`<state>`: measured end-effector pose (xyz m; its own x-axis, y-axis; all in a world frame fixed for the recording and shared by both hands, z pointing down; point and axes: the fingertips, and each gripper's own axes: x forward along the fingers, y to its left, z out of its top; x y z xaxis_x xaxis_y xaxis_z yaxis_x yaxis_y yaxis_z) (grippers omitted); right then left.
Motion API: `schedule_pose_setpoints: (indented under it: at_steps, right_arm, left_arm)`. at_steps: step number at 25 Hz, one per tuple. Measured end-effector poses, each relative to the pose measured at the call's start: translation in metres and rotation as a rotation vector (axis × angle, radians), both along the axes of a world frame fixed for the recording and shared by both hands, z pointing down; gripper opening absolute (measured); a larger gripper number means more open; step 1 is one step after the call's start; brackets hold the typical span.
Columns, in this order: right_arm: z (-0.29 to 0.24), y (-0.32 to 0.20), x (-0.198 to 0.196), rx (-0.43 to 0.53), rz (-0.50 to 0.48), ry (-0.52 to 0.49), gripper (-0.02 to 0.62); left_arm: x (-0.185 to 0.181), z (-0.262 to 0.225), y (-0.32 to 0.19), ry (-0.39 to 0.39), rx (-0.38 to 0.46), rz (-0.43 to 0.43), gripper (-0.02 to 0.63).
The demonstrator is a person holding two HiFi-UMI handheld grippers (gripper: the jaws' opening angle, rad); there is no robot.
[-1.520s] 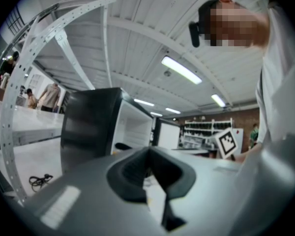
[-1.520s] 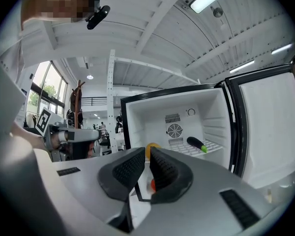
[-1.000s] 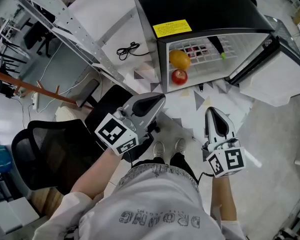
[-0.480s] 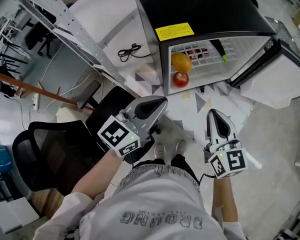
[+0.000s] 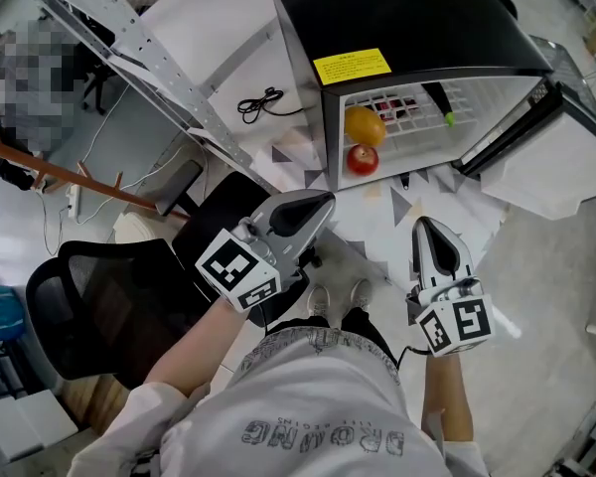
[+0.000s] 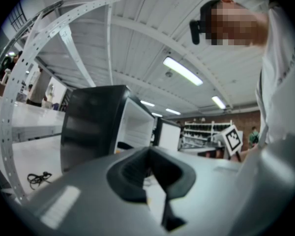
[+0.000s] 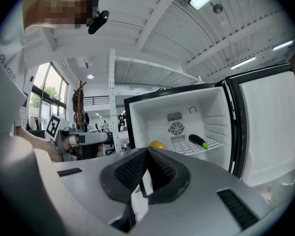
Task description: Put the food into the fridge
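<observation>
Black fridge (image 5: 417, 28) standing open, orange (image 5: 365, 125) beside red apple (image 5: 362, 159) inside, dark eggplant (image 5: 437, 100) on wire shelf (image 5: 474, 94)

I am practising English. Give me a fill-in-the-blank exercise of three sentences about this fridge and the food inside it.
1. The door of the fridge stands ____.
2. Beside the orange sits a red ____.
3. The dark eggplant on the wire shelf has a ____ tip.
Missing words: open; apple; green.

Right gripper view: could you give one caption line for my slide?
Shut, empty right gripper faces the open fridge, an orange and an eggplant inside.
</observation>
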<state>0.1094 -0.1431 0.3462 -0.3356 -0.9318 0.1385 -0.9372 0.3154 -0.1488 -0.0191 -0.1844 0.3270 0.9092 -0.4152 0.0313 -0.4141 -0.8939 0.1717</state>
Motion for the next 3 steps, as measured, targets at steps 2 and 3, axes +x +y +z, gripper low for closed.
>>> schedule_pose_setpoints:
  at_steps: [2, 3]
  right_arm:
    - [-0.0019, -0.0010, -0.0002, 0.005, -0.002, 0.001, 0.003]
    - [-0.0027, -0.0016, -0.0002, 0.007, -0.002, 0.001, 0.003]
  left_arm:
    - [-0.0005, -0.0005, -0.0010, 0.002, 0.001, -0.003, 0.006]
    - [-0.0007, -0.0008, -0.0016, 0.002, 0.002, -0.004, 0.006]
